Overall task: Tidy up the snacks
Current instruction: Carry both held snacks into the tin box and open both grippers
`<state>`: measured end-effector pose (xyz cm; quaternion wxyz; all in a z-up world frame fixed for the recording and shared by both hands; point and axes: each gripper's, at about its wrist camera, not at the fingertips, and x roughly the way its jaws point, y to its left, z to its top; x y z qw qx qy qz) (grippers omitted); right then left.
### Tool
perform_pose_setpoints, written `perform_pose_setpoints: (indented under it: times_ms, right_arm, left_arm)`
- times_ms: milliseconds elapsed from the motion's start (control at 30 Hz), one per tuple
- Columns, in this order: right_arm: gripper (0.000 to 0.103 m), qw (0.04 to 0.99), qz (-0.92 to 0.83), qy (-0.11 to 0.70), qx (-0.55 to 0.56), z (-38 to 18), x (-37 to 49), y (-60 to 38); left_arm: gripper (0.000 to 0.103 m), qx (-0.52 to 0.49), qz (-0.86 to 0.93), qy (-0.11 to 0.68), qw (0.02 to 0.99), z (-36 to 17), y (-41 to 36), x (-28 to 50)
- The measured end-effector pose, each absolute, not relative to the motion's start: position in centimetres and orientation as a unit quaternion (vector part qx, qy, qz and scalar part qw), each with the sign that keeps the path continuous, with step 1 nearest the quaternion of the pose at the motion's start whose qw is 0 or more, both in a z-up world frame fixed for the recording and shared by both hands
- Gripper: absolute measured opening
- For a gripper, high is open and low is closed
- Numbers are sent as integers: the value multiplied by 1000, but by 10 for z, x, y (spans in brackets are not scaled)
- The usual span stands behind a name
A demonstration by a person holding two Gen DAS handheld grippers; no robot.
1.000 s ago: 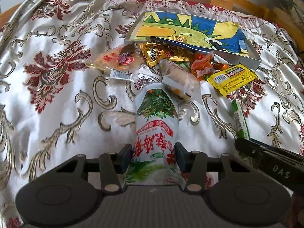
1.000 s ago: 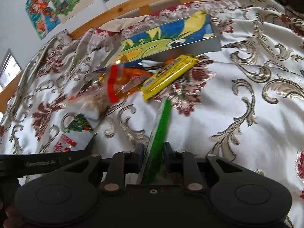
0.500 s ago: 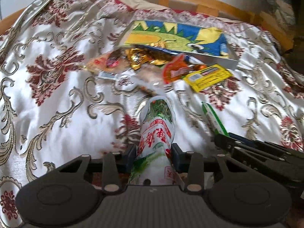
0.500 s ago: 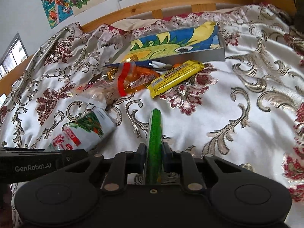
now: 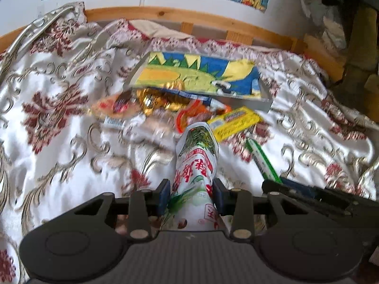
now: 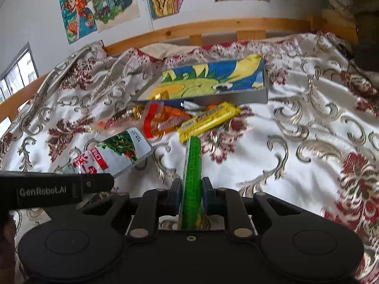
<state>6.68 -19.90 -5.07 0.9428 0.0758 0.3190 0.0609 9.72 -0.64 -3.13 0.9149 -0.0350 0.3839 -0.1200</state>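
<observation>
Since the earlier frames, both snacks have been raised off the bedspread (image 5: pixel 59 165). The white pouch (image 5: pixel 196 156) is clenched by the left gripper (image 5: pixel 191 195); the green stick (image 6: pixel 193 165) is clamped by the right gripper (image 6: pixel 191 195). Drawings (image 6: pixel 99 7) are taped above the wooden bedframe (image 6: pixel 213 27). The remaining snack pile (image 5: pixel 165 108) is blurred.

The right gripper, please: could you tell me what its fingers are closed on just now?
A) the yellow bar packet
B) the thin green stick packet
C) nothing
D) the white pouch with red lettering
B: in the right wrist view the right gripper has its fingers pressed against both sides of the thin green stick packet, while the yellow bar packet lies on the bedspread further off.
</observation>
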Motion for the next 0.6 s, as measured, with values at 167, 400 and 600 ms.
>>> perform_pose_setpoints:
  times_ms: [167,400,600]
  right_arm:
    - [19,939,69,317,116,-39,92,-217]
    - [19,954,63,282,86,-22,153,-251]
    - [19,961,51,254,93,-25,231,-276]
  left_arm:
    - [42,-55,-146,364,918,-14,-8,129]
    - [42,-95,-147,338,925,-3,-20,199]
    - [43,-107,-147,310,933,-5,-45,267]
